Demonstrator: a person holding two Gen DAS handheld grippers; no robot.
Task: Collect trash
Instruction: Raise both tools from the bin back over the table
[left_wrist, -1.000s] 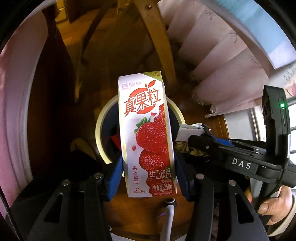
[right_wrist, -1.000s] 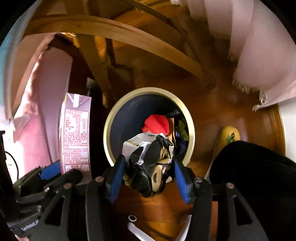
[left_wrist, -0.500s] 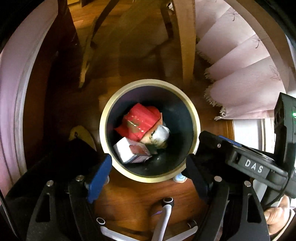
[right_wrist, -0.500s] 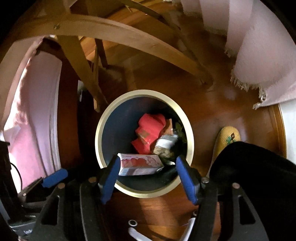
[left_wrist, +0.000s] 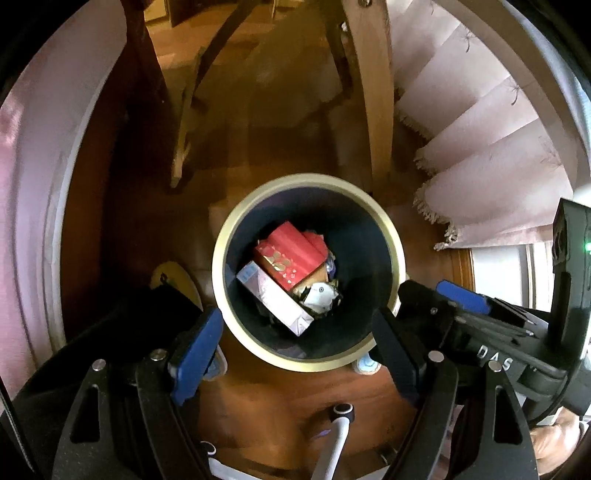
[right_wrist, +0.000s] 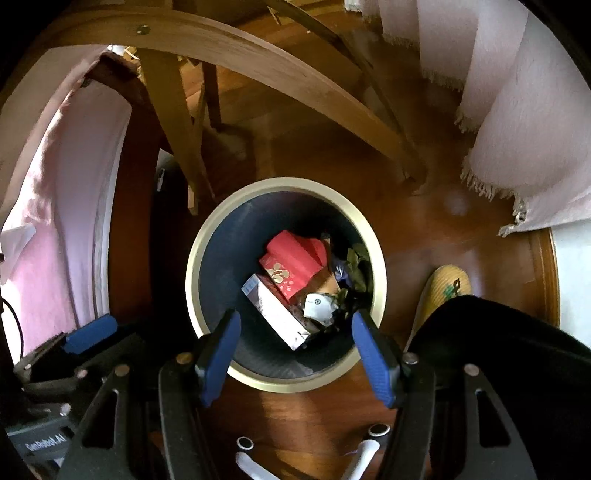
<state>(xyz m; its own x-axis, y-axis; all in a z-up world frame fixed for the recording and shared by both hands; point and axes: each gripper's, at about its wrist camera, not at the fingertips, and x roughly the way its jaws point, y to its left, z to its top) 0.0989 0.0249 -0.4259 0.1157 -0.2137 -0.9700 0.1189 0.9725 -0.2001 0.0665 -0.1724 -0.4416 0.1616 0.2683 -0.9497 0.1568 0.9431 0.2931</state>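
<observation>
A round dark bin with a cream rim (left_wrist: 218, 273) (right_wrist: 192, 280) stands on the wooden floor below both grippers. Inside lie the strawberry milk carton (left_wrist: 275, 301) (right_wrist: 279, 319), a red packet (left_wrist: 291, 254) (right_wrist: 293, 262) and the crumpled black-and-white wrapper (left_wrist: 319, 293) (right_wrist: 321, 306). My left gripper (left_wrist: 295, 339) is open and empty above the bin's near rim. My right gripper (right_wrist: 295, 354) is open and empty, also above the near rim. The right gripper's body shows at the right of the left wrist view (left_wrist: 480, 321).
Wooden chair legs (left_wrist: 373, 96) (right_wrist: 177, 122) stand just behind the bin. A fringed pink cloth (left_wrist: 487, 170) (right_wrist: 524, 122) hangs at the right. A yellow slipper (right_wrist: 443, 291) and a dark trouser leg (right_wrist: 498, 350) are beside the bin. Dark wooden furniture stands at the left.
Both grippers opened. The milk carton left my left gripper and the crumpled wrapper left my right gripper; both now lie in the bin. Both grippers have risen a little.
</observation>
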